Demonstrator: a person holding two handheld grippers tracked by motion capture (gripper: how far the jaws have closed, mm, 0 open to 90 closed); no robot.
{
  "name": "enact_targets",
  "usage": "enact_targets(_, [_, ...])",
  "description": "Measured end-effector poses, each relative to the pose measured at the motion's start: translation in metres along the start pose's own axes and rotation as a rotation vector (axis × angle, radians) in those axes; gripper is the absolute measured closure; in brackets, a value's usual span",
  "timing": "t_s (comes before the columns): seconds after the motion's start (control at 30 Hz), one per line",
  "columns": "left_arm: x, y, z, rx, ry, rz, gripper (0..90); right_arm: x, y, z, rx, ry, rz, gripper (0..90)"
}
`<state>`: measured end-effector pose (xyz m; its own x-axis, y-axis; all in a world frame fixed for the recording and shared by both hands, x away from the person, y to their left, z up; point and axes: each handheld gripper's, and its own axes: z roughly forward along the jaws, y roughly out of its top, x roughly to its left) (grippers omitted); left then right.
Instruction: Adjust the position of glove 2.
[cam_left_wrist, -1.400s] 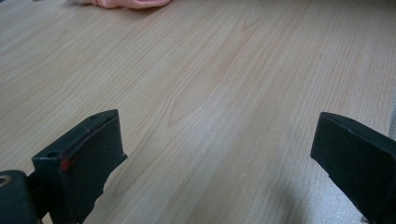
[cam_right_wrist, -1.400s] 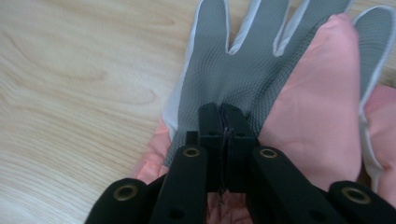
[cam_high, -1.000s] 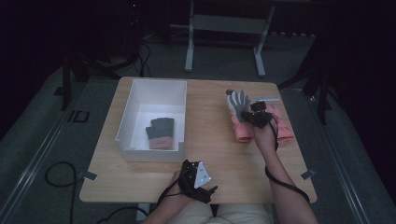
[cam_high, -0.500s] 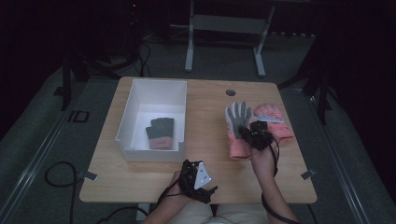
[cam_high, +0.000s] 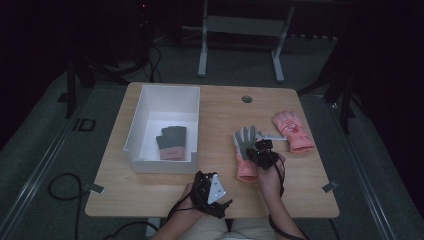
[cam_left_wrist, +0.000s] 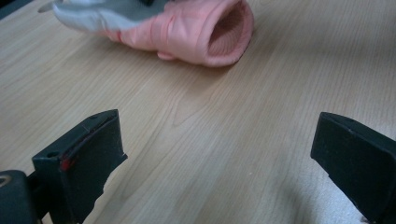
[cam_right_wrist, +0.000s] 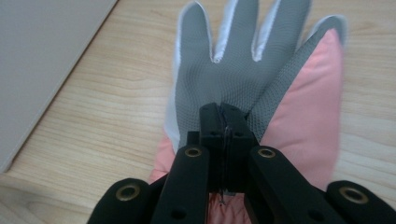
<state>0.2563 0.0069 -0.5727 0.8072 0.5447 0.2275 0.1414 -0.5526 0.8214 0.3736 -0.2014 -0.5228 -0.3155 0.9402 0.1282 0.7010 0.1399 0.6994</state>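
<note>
A pink glove with a grey palm (cam_high: 244, 150) lies palm up on the wooden table, right of centre. My right gripper (cam_high: 263, 150) is over it, its jaws shut on a pinch of the grey palm fabric (cam_right_wrist: 233, 70); the right gripper (cam_right_wrist: 225, 116) shows no gap between its jaws. A second pink glove (cam_high: 294, 131) lies farther right. My left gripper (cam_high: 212, 187) rests near the front edge, open, with bare table between the jaws of the left gripper (cam_left_wrist: 215, 140). Beyond them lies the held glove's cuff (cam_left_wrist: 205, 32).
A white bin (cam_high: 135, 131) stands on the left half of the table with a dark glove with a pink cuff (cam_high: 171, 142) inside. Its wall (cam_right_wrist: 42, 56) is close on the left of the held glove. A round hole (cam_high: 247, 99) sits near the table's far edge.
My right gripper has come toward the person and to the left, dragging the grey-palmed glove away from the second pink glove. The left gripper has stayed put.
</note>
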Motion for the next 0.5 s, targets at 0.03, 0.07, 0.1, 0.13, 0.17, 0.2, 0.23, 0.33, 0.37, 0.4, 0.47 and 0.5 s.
enact_targets(0.03, [0.000, 0.000, 0.000, -0.005, -0.002, -0.002, 2.2, 0.001, -0.001, 0.003, 0.004, -0.004, -0.006, 88.6])
enact_targets(0.07, [0.001, 0.000, 0.000, -0.004, -0.004, -0.004, 2.2, 0.001, -0.002, 0.006, 0.011, -0.005, -0.015, 88.5])
enact_targets(0.1, [0.001, 0.000, 0.000, -0.005, -0.005, -0.006, 2.2, 0.001, -0.004, 0.010, 0.021, -0.003, -0.024, 88.4])
enact_targets(0.13, [0.001, 0.000, -0.001, -0.004, -0.008, -0.005, 2.2, 0.002, -0.005, 0.012, 0.024, -0.008, -0.033, 88.2])
enact_targets(0.17, [0.001, 0.000, -0.001, -0.004, -0.010, -0.006, 2.2, 0.003, -0.006, 0.014, 0.025, -0.011, -0.047, 87.9])
enact_targets(0.2, [0.001, 0.000, -0.001, -0.006, -0.011, -0.008, 2.2, 0.004, -0.007, 0.015, 0.030, -0.014, -0.060, 87.6])
enact_targets(0.23, [0.001, -0.001, -0.001, -0.005, -0.012, -0.009, 2.2, 0.004, -0.007, 0.017, 0.031, -0.014, -0.065, 87.1])
enact_targets(0.33, [0.001, -0.001, 0.000, -0.002, -0.015, -0.008, 2.2, 0.003, -0.008, 0.019, 0.034, -0.009, -0.064, 85.5])
enact_targets(0.37, [0.000, -0.001, 0.000, -0.001, -0.013, -0.003, 2.2, 0.003, -0.008, 0.020, 0.034, -0.009, -0.067, 84.6])
enact_targets(0.4, [0.000, -0.001, 0.000, -0.001, -0.012, 0.001, 2.2, 0.003, -0.008, 0.020, 0.033, -0.003, -0.064, 83.1])
enact_targets(0.47, [-0.001, -0.001, 0.001, 0.004, -0.018, 0.006, 2.2, 0.002, -0.005, 0.014, 0.023, 0.019, -0.052, 77.9])
enact_targets(0.5, [-0.001, -0.001, 0.001, 0.007, -0.017, 0.009, 2.2, 0.002, -0.004, 0.009, 0.003, 0.024, -0.060, 75.2])
